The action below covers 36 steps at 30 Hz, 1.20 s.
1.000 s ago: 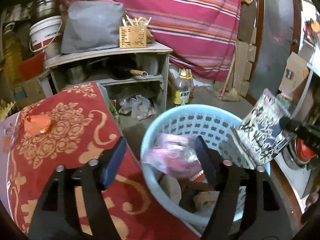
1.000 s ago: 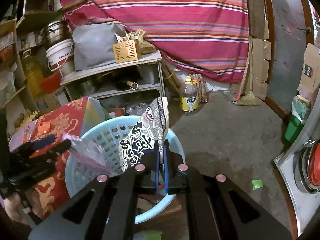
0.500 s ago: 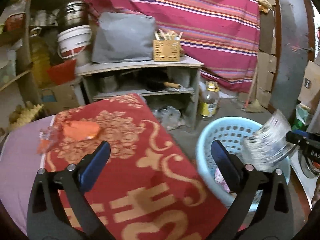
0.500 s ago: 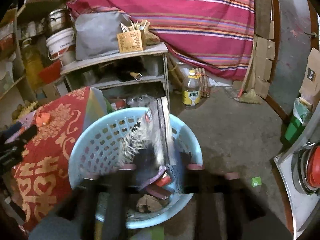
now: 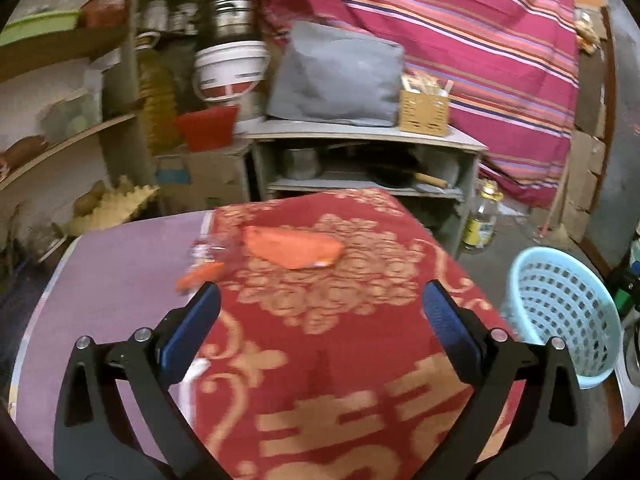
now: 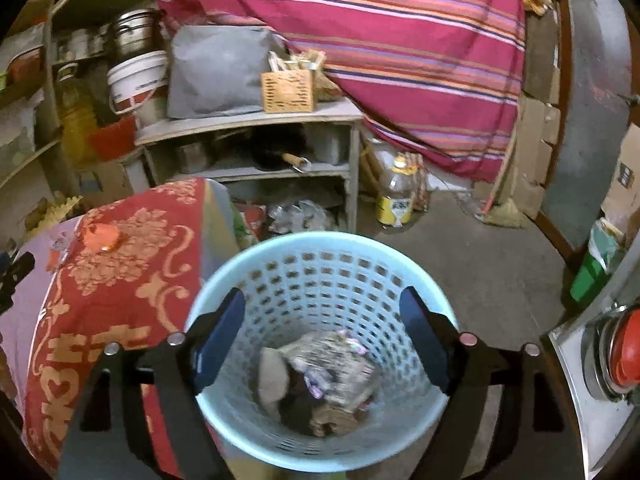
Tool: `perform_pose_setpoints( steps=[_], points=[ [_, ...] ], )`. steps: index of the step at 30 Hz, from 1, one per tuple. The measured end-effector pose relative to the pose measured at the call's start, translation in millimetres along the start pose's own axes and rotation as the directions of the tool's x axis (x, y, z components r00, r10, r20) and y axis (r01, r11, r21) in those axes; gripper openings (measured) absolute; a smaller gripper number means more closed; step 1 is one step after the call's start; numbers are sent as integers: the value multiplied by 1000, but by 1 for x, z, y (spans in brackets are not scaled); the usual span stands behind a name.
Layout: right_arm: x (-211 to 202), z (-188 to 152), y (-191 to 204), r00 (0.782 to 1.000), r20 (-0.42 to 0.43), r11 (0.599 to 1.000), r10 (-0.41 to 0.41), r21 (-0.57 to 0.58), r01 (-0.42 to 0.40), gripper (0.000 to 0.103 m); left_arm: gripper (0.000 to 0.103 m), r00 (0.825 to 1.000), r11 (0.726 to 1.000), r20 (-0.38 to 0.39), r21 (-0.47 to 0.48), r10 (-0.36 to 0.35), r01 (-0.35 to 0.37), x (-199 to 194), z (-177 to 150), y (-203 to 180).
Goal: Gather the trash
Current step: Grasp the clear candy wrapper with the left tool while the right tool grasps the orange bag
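A light blue perforated basket (image 6: 320, 264) stands on the floor right of the table, also in the left wrist view (image 5: 560, 300). It holds several pieces of trash, with a black-and-white printed wrapper (image 6: 340, 364) on top. My right gripper (image 6: 322, 336) is open and empty above the basket. My left gripper (image 5: 320, 320) is open and empty above the red and gold tablecloth (image 5: 340, 360). An orange wrapper (image 5: 294, 246) lies on the cloth ahead of it, also in the right wrist view (image 6: 102, 236). A clear and orange scrap (image 5: 202, 264) lies left of it.
A grey shelf unit (image 6: 248, 148) with pots stands behind the table. An oil bottle (image 6: 396, 196) stands on the floor by the striped cloth (image 6: 400, 40). A steel counter with a red lid (image 6: 624, 352) is at the right. Shelves (image 5: 60, 136) line the left wall.
My right gripper opened and let the printed wrapper fall into the basket. My left gripper let the pink bag go in the basket and swung left over the table.
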State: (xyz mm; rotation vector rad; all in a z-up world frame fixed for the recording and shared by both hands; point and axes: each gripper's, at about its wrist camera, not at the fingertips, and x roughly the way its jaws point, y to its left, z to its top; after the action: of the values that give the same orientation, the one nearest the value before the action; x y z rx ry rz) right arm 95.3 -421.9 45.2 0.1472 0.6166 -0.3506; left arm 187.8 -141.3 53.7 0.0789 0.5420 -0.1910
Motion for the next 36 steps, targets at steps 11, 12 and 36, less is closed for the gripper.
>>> perform_pose_setpoints(
  steps=[11,12,36],
  points=[
    [8,5,86,994,20,994,106,-38,-105,86,97,991,989,-25,-67,130,-131,-4,-9,97],
    [9,5,93,993,21,993,116,-41,-115,86,97,990,988,-27,-69,138,-139,-4,-10,102],
    [122,56,221,974,-90,957,210,-183,-224,86,97,988,994,-133,90,76,-64,130,15,116]
  ],
)
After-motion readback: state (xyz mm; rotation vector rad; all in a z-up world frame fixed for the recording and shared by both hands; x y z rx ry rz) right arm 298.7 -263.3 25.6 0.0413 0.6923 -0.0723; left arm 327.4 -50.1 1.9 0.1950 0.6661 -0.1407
